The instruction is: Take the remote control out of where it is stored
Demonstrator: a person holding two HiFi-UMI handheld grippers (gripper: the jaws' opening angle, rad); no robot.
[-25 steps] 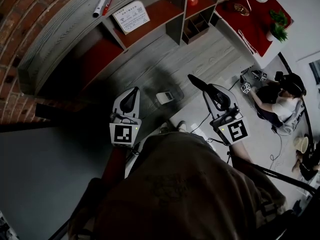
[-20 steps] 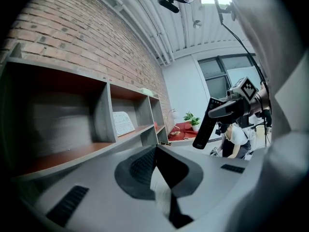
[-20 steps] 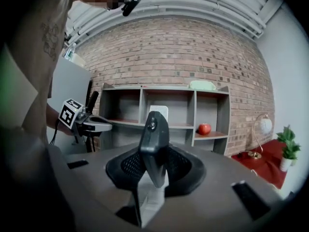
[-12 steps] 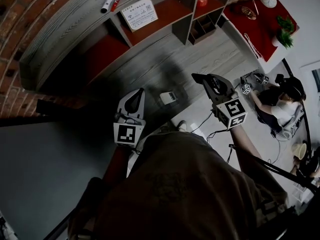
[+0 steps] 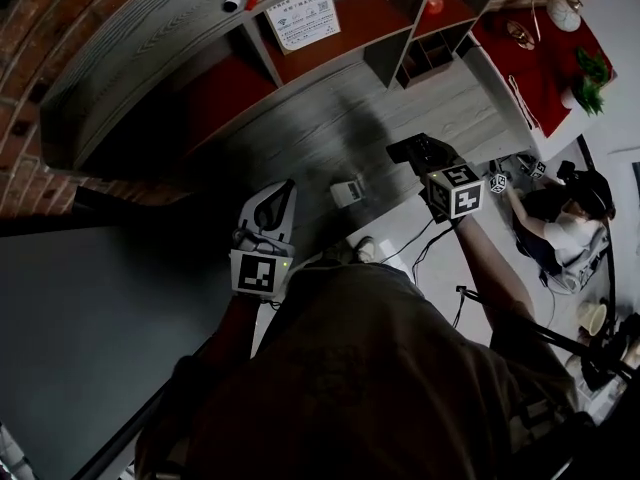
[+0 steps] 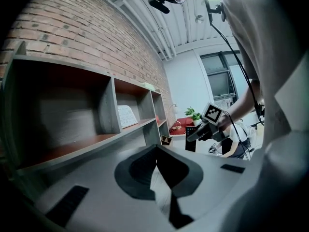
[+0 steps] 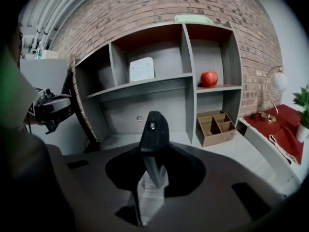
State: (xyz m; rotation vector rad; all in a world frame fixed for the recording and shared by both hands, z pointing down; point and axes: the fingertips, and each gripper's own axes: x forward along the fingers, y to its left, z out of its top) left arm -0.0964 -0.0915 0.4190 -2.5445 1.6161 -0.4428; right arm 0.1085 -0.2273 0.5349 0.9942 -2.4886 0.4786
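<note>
The right gripper (image 5: 420,155), clamped on the remote control (image 6: 191,140) out in front of the shelf unit (image 7: 186,76), could drop it onto the desk (image 5: 330,128) if that narrow hold slips, while the left gripper (image 6: 157,150) waits closed and empty.

Straight ahead of the jaws in the right gripper view rises a red brick wall (image 7: 145,8). A grey wooden shelf unit (image 7: 187,81) stands against it, its compartments red-brown inside. To the right of the jaws is a low red-topped side table (image 7: 275,123) bearing a curved lamp (image 7: 278,80). In the left gripper view, a window (image 6: 219,83) and a white ribbed ceiling (image 6: 178,30) lie beyond the jaws to the right.
</note>
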